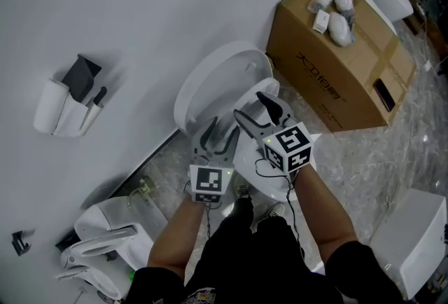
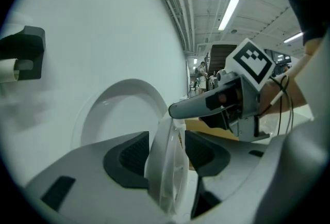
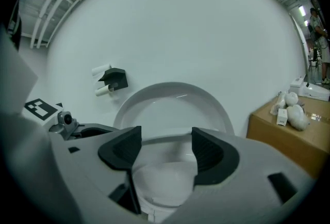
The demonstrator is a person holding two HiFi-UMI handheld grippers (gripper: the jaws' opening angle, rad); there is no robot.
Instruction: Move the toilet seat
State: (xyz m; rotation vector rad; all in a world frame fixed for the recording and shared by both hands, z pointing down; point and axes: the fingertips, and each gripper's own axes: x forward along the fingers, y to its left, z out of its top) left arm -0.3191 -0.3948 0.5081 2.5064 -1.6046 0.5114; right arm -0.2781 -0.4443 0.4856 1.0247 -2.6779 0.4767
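The white toilet seat point(image 2: 165, 166) stands half raised, edge-on between the pads of my left gripper point(image 2: 166, 153). Thin gaps show beside the seat at the pad tips, so I see no pressing. Behind it the lid point(image 1: 210, 78) leans upright against the wall. My right gripper point(image 1: 248, 105) hovers open over the bowl point(image 1: 262, 173), facing the lid point(image 3: 170, 104). The seat's front rim point(image 3: 167, 139) crosses the gap between its spread pads without touching them. In the left gripper view one of the right gripper's fingers point(image 2: 196, 105) reaches the seat's top edge.
A cardboard box point(image 1: 336, 71) with white items on top stands right of the toilet. A holder point(image 1: 70, 103) hangs on the wall to the left. Another toilet point(image 1: 105, 246) sits at lower left, and a white box point(image 1: 413, 239) at lower right.
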